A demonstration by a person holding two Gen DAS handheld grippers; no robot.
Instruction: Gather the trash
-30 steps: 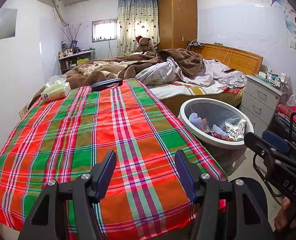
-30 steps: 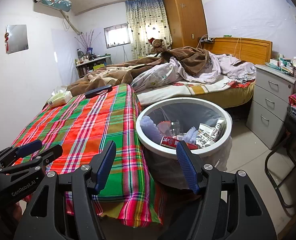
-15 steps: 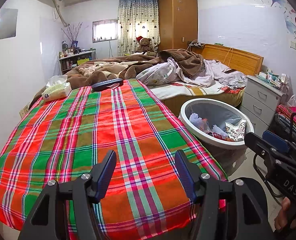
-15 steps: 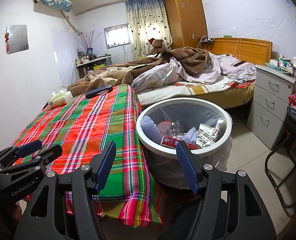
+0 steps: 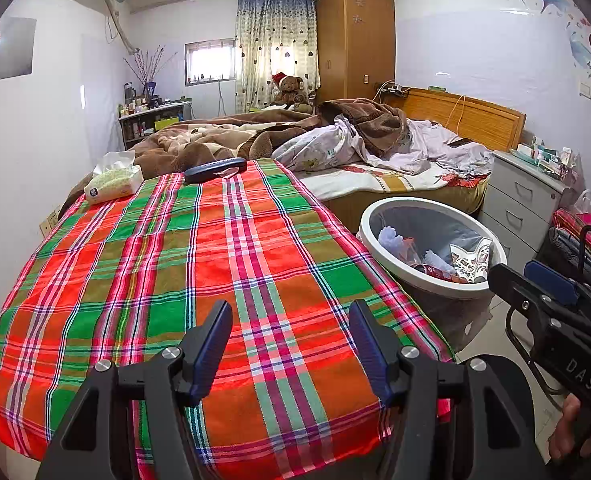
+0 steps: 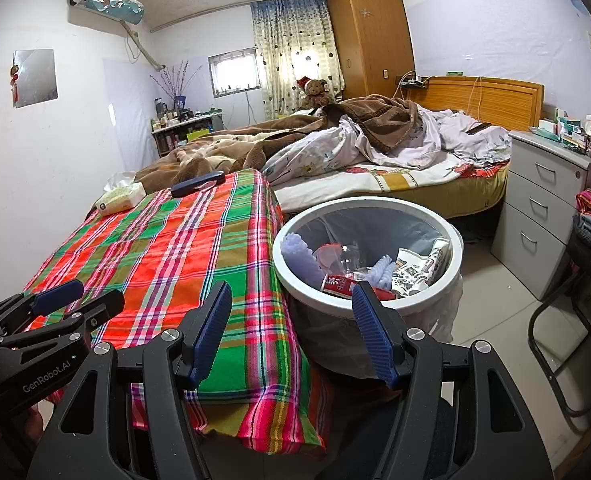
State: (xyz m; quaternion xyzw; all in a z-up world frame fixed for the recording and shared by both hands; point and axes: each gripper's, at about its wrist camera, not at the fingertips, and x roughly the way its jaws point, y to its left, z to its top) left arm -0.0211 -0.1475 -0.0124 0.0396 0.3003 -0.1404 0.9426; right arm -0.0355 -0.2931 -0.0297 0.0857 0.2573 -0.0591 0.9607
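Observation:
A round white trash bin (image 6: pixel 291 276) with a grey liner stands on the floor right of the plaid-covered table (image 5: pixel 143 264). It holds trash: a red can (image 6: pixel 337 283), clear plastic, pale crumpled pieces and a printed wrapper (image 6: pixel 417 268). The bin also shows in the left wrist view (image 5: pixel 447 286). My left gripper (image 5: pixel 291 340) is open and empty over the table's near edge. My right gripper (image 6: pixel 293 320) is open and empty, just in front of the bin.
A tissue pack (image 5: pixel 113 182) and a dark blue case (image 5: pixel 214 169) lie at the table's far end. An unmade bed (image 5: pixel 335 148) is behind. A grey drawer unit (image 6: pixel 543 216) and a black chair frame (image 6: pixel 567 320) stand right of the bin.

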